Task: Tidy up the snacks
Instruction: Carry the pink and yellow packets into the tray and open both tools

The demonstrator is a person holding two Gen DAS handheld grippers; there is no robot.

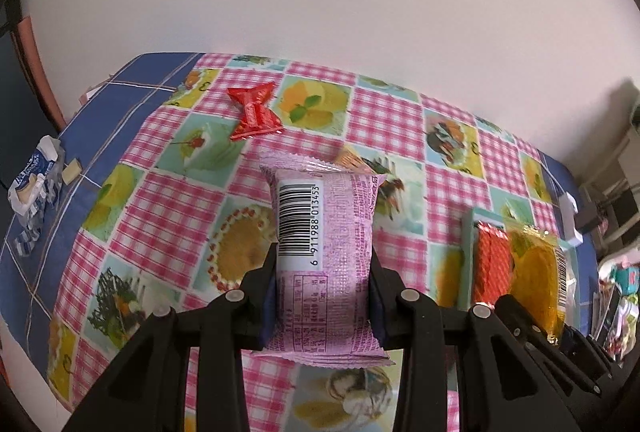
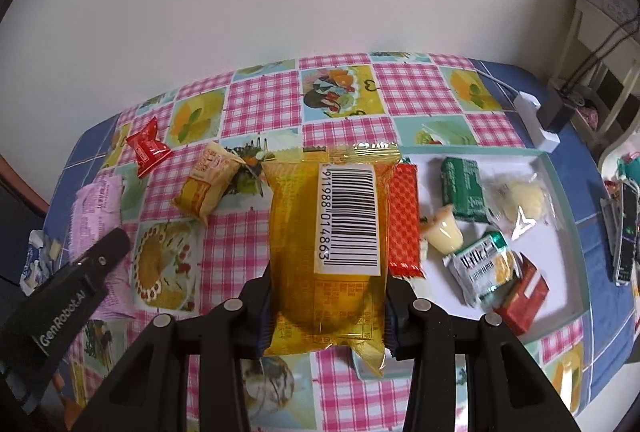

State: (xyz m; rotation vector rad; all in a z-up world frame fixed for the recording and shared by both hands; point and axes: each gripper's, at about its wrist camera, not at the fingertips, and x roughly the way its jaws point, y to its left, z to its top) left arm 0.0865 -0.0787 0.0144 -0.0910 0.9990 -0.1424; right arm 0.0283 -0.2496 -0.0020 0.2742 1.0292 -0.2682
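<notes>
My left gripper (image 1: 324, 256) is shut on a pink snack packet (image 1: 326, 216), barcode side up, held above the checked tablecloth (image 1: 168, 200). My right gripper (image 2: 328, 276) is shut on a yellow snack packet (image 2: 300, 232) just left of a white tray (image 2: 560, 232). The tray holds a red waffle-pattern packet (image 2: 404, 220), a green packet (image 2: 464, 192), a jelly cup (image 2: 442, 232) and several other snacks. A red candy (image 2: 147, 148) and a small orange packet (image 2: 208, 184) lie loose on the cloth. The pink packet (image 2: 96, 208) also shows at the left of the right wrist view.
A torn blue-and-white wrapper (image 1: 34, 188) lies at the table's left edge. A white charger (image 2: 538, 124) sits behind the tray, and remotes (image 2: 626, 232) lie right of it. A plain wall runs along the table's far side.
</notes>
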